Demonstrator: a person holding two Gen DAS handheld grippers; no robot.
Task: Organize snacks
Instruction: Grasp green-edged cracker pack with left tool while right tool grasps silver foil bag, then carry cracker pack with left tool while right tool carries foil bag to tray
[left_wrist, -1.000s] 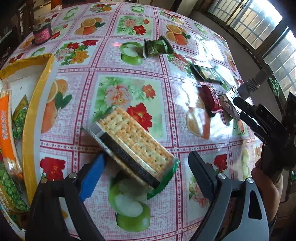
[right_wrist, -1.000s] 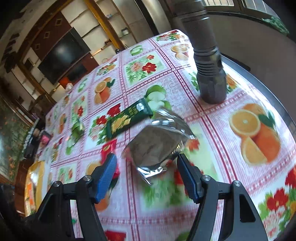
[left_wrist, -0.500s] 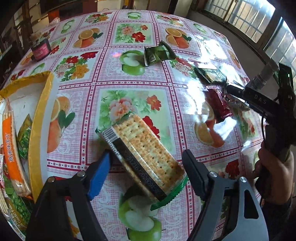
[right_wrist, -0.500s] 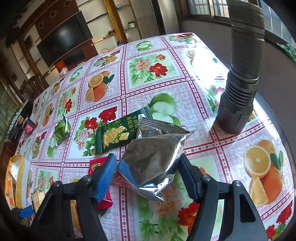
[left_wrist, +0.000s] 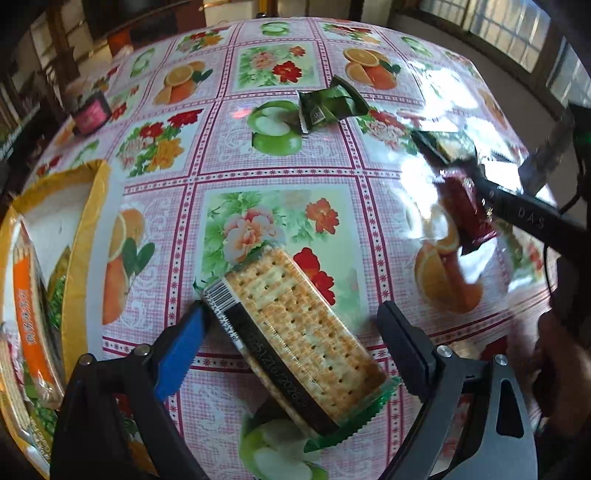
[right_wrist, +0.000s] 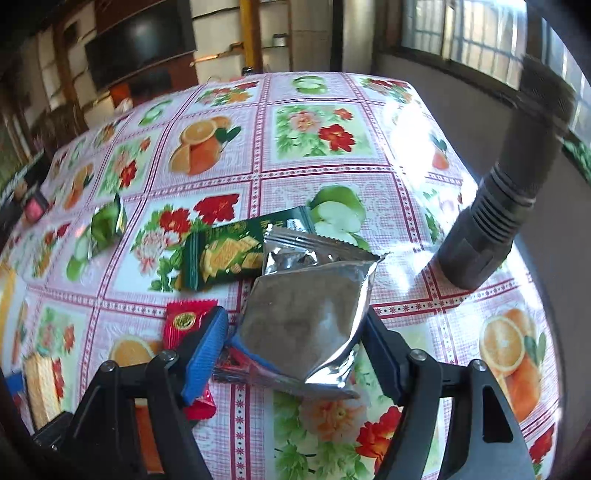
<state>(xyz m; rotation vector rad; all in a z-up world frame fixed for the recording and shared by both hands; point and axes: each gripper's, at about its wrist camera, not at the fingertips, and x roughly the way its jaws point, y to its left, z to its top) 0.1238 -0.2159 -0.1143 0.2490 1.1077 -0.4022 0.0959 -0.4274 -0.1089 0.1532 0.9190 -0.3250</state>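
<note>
Risk: cracker pack (left_wrist: 295, 332) lies skewed btwn left gripper (left_wrist: 291, 339) jaws, so a squeeze could twist it out or crush crackers; jaws just reopened wide, blue pad at its barcode corner; right gripper (right_wrist: 291, 347) spread round silver pouch (right_wrist: 306, 317) on table (right_wrist: 332, 206), contact unclear; tray (left_wrist: 85, 236) far left.

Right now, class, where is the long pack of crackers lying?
In the left wrist view, the pack of crackers lies slantwise on the flowered tablecloth, between the left gripper's open fingers, right of the yellow tray.
</note>
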